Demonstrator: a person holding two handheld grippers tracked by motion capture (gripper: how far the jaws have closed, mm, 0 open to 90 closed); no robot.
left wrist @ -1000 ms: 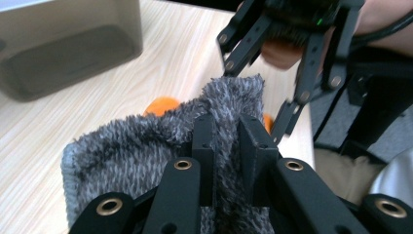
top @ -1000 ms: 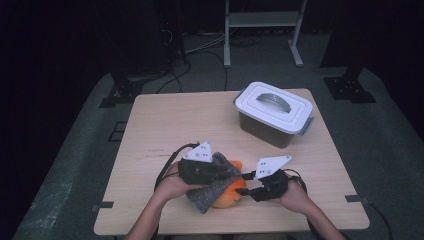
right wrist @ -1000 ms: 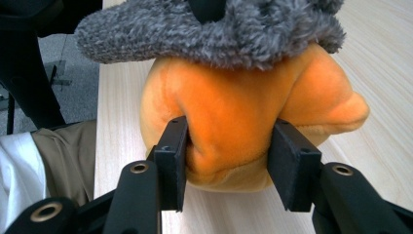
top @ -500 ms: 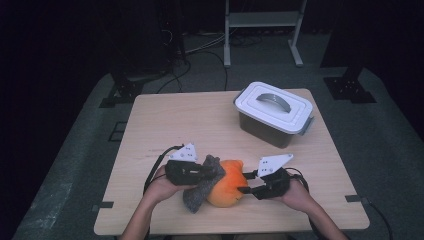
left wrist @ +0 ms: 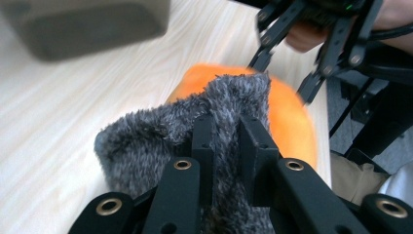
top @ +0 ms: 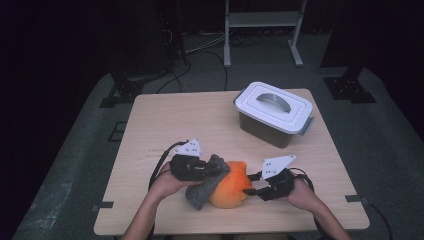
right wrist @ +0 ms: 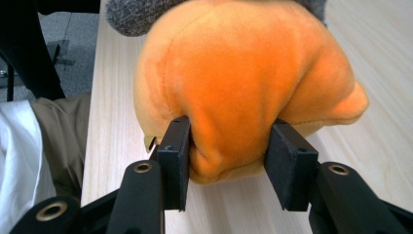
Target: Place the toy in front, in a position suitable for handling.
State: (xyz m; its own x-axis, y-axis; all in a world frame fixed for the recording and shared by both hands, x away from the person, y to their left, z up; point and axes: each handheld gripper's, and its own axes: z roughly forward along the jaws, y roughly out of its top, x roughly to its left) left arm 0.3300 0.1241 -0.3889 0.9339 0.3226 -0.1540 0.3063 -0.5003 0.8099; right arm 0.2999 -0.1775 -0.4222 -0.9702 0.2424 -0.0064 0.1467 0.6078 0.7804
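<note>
Soft orange plush toy [top: 231, 191], gripped for wiping.
Right gripper [right wrist: 234, 163] pinching a fold of plush between its fingers [right wrist: 176, 156], apparently to steady it on the pale wooden table [top: 170, 120]; left gripper [left wrist: 229, 146] clamped on fuzzy grey cloth [left wrist: 160, 136], draped just beyond fingertips over the toy; lidded grey plastic box [top: 274, 114] well apart.

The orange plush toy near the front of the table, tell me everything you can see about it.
The orange plush toy is a soft, rounded, velvety lump lying on the wooden table near its front edge. The right claw pinches one bulge of it. A fuzzy grey cloth, held by the left claw, drapes over its other side.
</note>
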